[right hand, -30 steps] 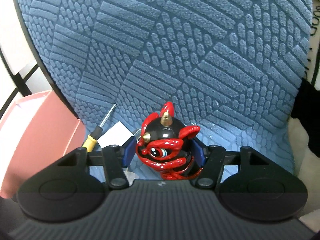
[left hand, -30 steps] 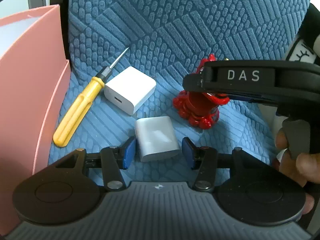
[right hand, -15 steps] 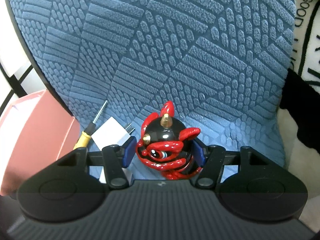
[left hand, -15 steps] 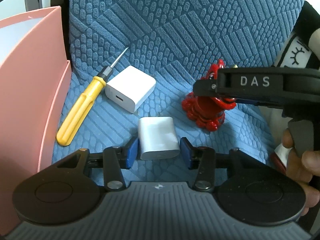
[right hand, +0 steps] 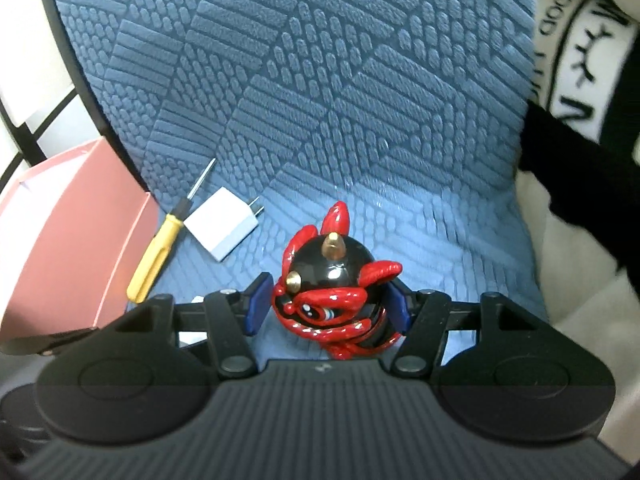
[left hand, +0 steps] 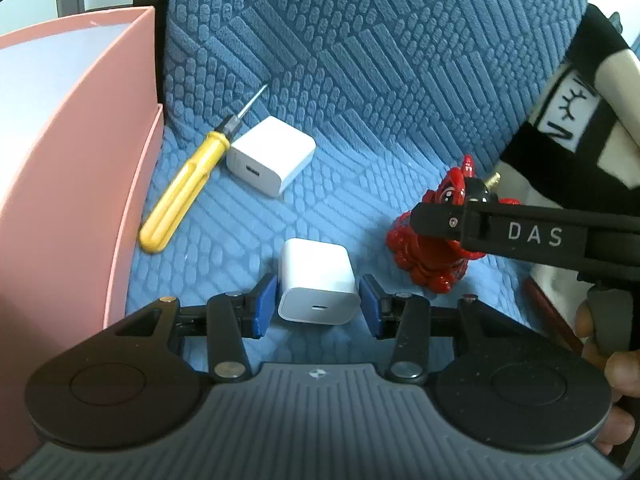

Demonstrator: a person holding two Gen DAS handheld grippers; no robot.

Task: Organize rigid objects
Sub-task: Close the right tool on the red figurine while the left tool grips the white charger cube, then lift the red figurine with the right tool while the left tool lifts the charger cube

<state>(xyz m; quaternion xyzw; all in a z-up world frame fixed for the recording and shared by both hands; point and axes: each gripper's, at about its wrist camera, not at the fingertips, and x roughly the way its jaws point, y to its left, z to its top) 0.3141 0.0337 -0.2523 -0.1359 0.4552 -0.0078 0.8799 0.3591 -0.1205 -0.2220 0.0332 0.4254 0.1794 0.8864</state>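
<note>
2 hand-held grippers: left hand-held gripper (left hand: pixel 319 306) spread, straddling white charger (left hand: pixel 318 285), long axis forward; right hand-held gripper (right hand: pixel 326 306) pinching red figurine (right hand: pixel 335 293).

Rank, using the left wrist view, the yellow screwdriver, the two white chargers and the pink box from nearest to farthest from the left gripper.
From the left gripper:
1. Near charger, between its fingers.
2. Yellow screwdriver, ahead on the left.
3. Far charger, ahead, beside the screwdriver's shaft.
The pink box runs along the whole left edge, so it has no clear rank.
</note>
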